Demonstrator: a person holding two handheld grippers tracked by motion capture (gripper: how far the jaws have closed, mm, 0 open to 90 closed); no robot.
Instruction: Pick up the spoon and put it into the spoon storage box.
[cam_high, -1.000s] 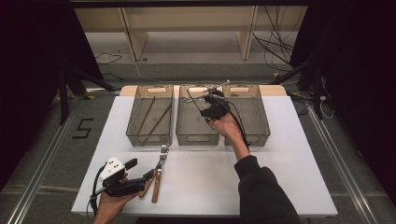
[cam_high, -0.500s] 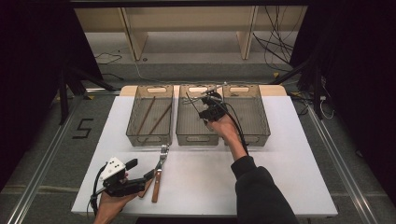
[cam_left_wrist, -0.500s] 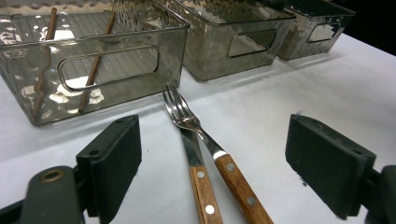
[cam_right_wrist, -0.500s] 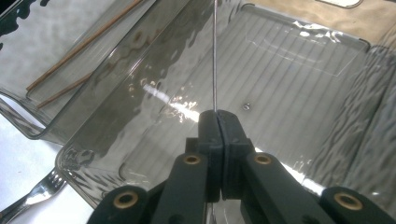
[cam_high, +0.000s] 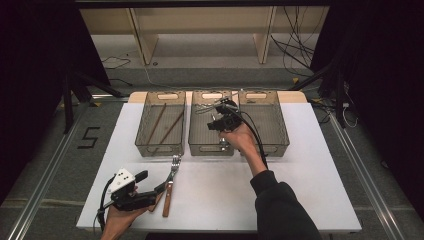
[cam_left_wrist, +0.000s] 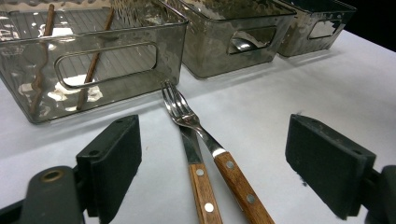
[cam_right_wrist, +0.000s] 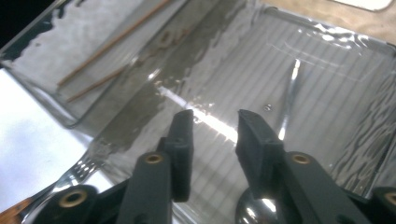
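A wooden-handled steel fork (cam_left_wrist: 187, 116) and knife (cam_left_wrist: 198, 179), lying lengthwise on the white bench (cam_high: 300, 165) between the wide-open jaws of the left hand-held gripper (cam_left_wrist: 224, 163), are framed for grasping, tines pointing toward the smoky plastic bins (cam_left_wrist: 107, 60).

The left gripper (cam_high: 159, 189) rests low at near left, jaws wide apart. The right gripper (cam_high: 216, 120), reaching far, has just been opening, nothing between its jaws.
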